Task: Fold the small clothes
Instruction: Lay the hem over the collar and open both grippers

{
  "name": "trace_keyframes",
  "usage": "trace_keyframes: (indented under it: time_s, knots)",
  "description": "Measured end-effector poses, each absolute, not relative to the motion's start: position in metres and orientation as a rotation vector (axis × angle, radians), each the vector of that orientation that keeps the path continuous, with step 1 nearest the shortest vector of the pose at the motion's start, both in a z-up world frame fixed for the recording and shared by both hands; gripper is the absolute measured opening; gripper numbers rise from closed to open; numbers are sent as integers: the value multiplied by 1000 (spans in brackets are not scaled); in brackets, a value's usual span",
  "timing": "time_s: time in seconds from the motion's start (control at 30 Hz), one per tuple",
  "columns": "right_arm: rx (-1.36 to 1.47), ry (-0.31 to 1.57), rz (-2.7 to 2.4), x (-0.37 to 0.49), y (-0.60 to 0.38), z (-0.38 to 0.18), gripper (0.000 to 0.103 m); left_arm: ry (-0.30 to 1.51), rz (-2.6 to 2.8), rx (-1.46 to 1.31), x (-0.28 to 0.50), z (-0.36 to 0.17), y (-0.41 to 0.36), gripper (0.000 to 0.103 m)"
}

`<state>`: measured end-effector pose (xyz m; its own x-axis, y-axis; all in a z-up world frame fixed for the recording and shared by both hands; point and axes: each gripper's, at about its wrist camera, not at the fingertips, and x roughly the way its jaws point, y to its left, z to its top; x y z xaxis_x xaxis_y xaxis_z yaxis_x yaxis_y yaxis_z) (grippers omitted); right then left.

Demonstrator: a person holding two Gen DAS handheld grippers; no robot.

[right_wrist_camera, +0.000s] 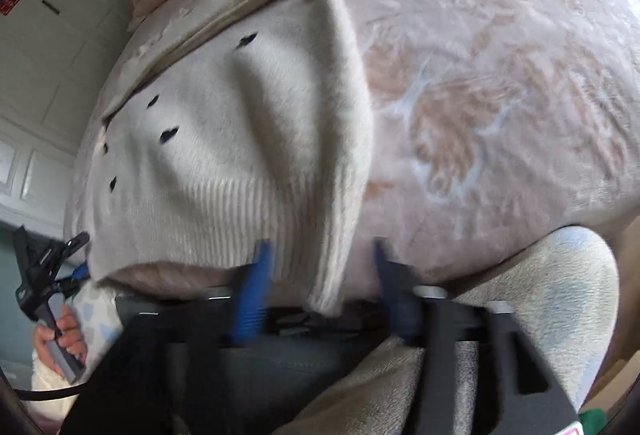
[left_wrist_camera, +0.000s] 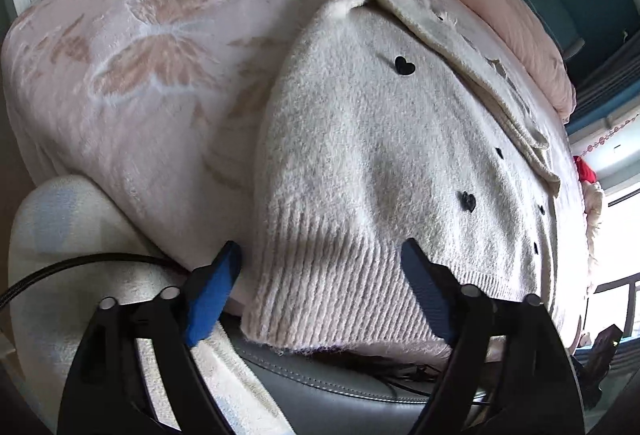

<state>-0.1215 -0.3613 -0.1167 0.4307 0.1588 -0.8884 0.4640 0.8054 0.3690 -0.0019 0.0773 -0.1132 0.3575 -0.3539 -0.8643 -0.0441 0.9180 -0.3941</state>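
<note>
A small cream knitted cardigan (left_wrist_camera: pixel 380 139) with black heart buttons lies flat on a pink butterfly blanket (left_wrist_camera: pixel 152 47), ribbed hem toward me, hanging over the bed edge. One sleeve is folded across its far side. My left gripper (left_wrist_camera: pixel 320 255) is open, jaws either side of the hem's left corner, not closed on it. In the right wrist view the cardigan (right_wrist_camera: pixel 224 139) shows its right side folded over, and my right gripper (right_wrist_camera: pixel 320 255) is open at the hem's right corner. The left gripper (right_wrist_camera: pixel 48 267) shows at the far left, held by a hand.
The blanket (right_wrist_camera: pixel 500 75) covers the bed widely. A grey padded bed frame (left_wrist_camera: pixel 340 383) runs under the hem. A pale fleece knee (left_wrist_camera: pixel 60 235) is at the left. White cabinets (right_wrist_camera: pixel 48 47) stand beyond the bed. A pink duvet (left_wrist_camera: pixel 520 15) lies at the far side.
</note>
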Motion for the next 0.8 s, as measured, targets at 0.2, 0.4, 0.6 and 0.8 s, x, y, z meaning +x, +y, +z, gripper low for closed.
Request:
trace_keyframes:
  time_s: [0.2,0.4,0.6,0.8]
  knots:
    - [777,1156,-183,-121,-372,-138,64,1242,-190,-305,-3,-122,60,98]
    - [755,1132,-158,-114,-363,-136,24,1233,-162,-330,-4,-119,61,91]
    - [734,1044,-133,-119,-356,-117,8,1254,-308,-409,-11,-111,71,16]
    - [671,879,-133,-147,-360,-62,8,1172,-396,-454,-31,-72,80,12]
